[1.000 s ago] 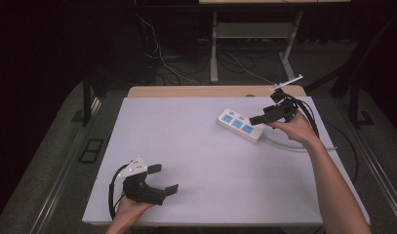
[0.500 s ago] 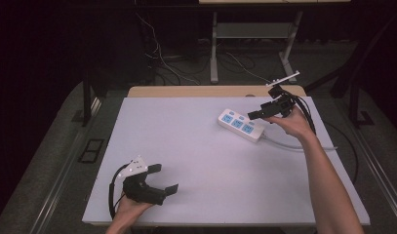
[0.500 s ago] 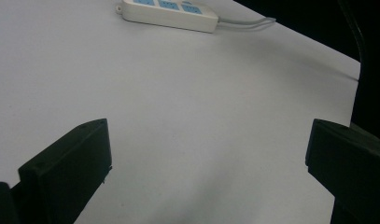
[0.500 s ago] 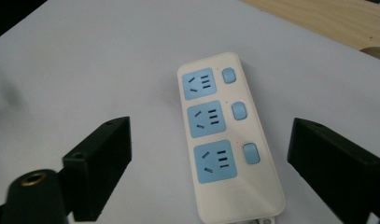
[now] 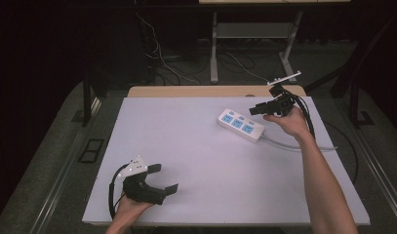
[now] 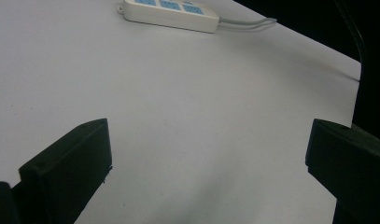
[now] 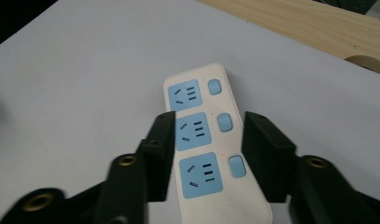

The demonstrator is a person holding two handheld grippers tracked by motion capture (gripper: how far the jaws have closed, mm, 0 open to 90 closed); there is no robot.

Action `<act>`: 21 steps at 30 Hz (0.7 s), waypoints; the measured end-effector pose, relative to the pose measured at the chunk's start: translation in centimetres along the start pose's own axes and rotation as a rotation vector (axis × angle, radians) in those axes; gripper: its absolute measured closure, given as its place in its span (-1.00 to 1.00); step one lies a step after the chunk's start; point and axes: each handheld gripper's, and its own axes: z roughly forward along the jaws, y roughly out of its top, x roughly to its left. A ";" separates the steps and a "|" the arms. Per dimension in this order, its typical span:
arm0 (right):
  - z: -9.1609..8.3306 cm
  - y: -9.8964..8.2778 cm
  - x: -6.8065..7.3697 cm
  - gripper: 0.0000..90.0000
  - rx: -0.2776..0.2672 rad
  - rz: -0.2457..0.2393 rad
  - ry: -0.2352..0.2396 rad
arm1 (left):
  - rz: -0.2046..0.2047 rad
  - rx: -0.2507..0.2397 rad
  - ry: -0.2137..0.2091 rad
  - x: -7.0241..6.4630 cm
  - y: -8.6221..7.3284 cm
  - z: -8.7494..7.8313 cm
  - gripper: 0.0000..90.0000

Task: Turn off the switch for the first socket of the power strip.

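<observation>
We see the white power strip (image 5: 241,125) lying flat on the white table (image 5: 196,146), at the far right, its grey cable (image 5: 298,145) trailing off toward the right edge. It has three blue sockets, each with a blue switch beside it; nothing is plugged into any of them.

We have the right gripper (image 5: 254,111) held above the strip's near end, in the person's right hand (image 5: 291,122). In the right gripper view its jaws straddle the strip (image 7: 206,135) on both long sides. They have just been closing, strip between them. We can't tell whether the pads touch the casing yet; they look just beside it.

Left gripper (image 5: 164,179) rests at the table's near left, well apart from the strip. Its jaws stand wide apart, with bare tabletop between them in the left gripper view. The strip (image 6: 171,9) shows far off at the top there.
</observation>
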 end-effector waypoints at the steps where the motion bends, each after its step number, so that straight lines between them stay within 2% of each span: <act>1: 0.1 0.0 -0.1 0.37 -0.001 0.000 0.006 | 0.000 0.000 0.000 0.0 0.0 0.0 -1.00; 5: 0.4 -0.1 -0.5 0.65 0.004 0.008 0.020 | -0.003 -0.002 0.001 0.0 0.0 0.0 -1.00; 7: 0.6 -0.2 -0.6 0.72 0.009 0.003 0.016 | -0.004 -0.001 0.002 0.1 0.0 0.0 -1.00; 11: 1.2 -0.3 -0.8 0.98 0.027 -0.005 0.004 | -0.004 -0.001 0.002 0.1 0.0 0.0 -1.00; 21: 2.0 -0.6 -1.5 0.99 0.033 0.009 -0.011 | -0.004 -0.004 0.001 0.2 0.0 -0.1 -1.00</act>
